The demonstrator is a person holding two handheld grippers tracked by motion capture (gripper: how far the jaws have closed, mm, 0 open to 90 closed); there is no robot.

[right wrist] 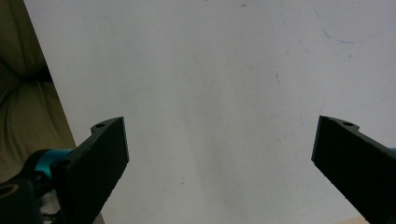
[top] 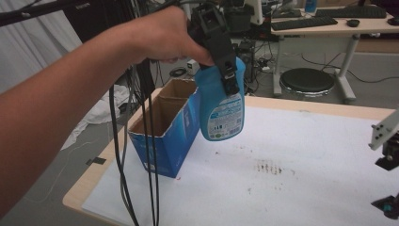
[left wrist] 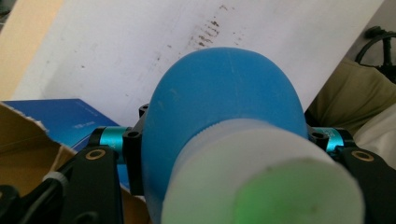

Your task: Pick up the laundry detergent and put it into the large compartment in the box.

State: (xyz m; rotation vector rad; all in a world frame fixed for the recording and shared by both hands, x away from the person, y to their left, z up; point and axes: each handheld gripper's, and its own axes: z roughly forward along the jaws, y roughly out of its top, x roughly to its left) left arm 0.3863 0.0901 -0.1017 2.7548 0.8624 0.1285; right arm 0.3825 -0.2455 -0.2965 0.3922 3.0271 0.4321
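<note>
i am holding the left gripper [top: 229, 77] raised above the table [top: 301, 155], its jaws pinching a blue bottle [top: 222, 106] near the neck. the bottle is hanging upright in the air, label facing the high view, just beside the open top of the box [top: 162, 129] and clear of the white sheet [top: 282, 179] below it. i cannot tell whether the bottle's side is brushing the box wall or only overlapping it in that view.

in the left gripper view i am looking down along the bottle [left wrist: 219, 107]: the white cap [left wrist: 261, 182] is sitting close to the lens, the blue shoulder is bulging beyond it, and the black jaws are pressing in on both sides. the box [left wrist: 56, 123] is showing at lower left, blue outside, brown inside. the sheet [left wrist: 140, 51] is carrying a patch of dark specks.

the box is standing near the left edge of the table, flaps open, split into two compartments (both looking bare as far as i can see in).

the right gripper [top: 388, 157] is sitting at the right edge of the high view, low over the table. in the right gripper view [right wrist: 219, 154] its jaws are standing spread wide with only the sheet [right wrist: 210, 84] between them, gripping nothing.
</note>
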